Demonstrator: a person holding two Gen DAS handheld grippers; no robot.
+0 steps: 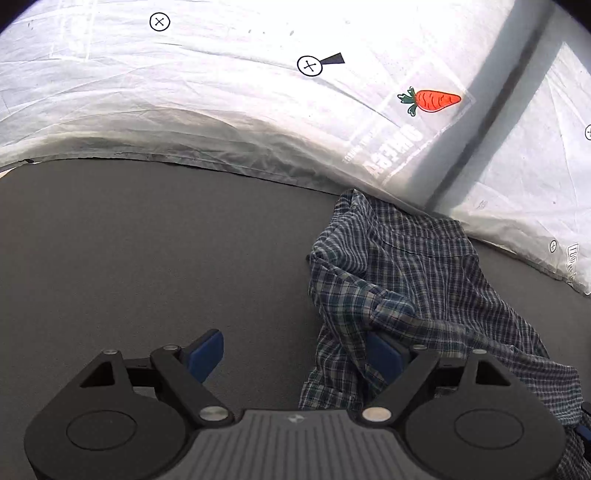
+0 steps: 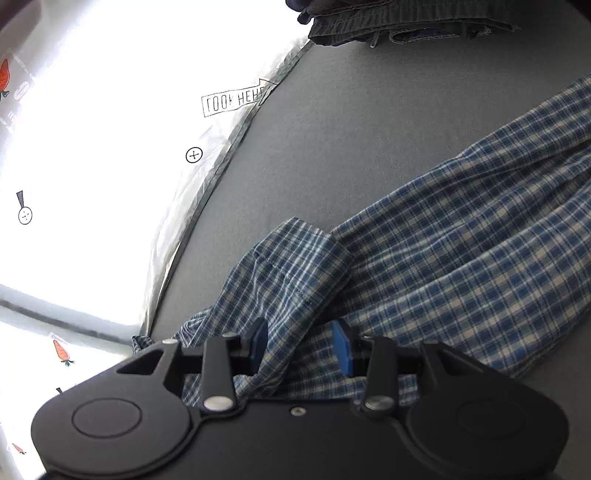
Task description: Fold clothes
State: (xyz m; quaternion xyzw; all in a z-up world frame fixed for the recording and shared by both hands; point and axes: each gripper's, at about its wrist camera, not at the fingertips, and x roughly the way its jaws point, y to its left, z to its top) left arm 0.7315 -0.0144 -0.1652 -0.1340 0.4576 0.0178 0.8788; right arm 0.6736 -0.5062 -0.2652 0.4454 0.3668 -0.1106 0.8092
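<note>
A blue and white plaid shirt (image 1: 406,266) lies crumpled on the grey surface (image 1: 147,240), at the right of the left wrist view. My left gripper (image 1: 295,354) is wide open. Its left pad hangs over bare grey, and shirt fabric drapes over its right pad (image 1: 384,356). In the right wrist view the same shirt (image 2: 461,229) stretches from the lower middle to the upper right. My right gripper (image 2: 300,345) stands partly open with a loose fold of the shirt between its blue pads (image 2: 341,349); they do not pinch it.
A white plastic sheet (image 1: 221,92) printed with a carrot (image 1: 436,100) and crossed circles borders the grey surface on the far side. In the right wrist view the sheet (image 2: 92,129) runs along the left. A dark folded garment (image 2: 388,22) lies at the top edge.
</note>
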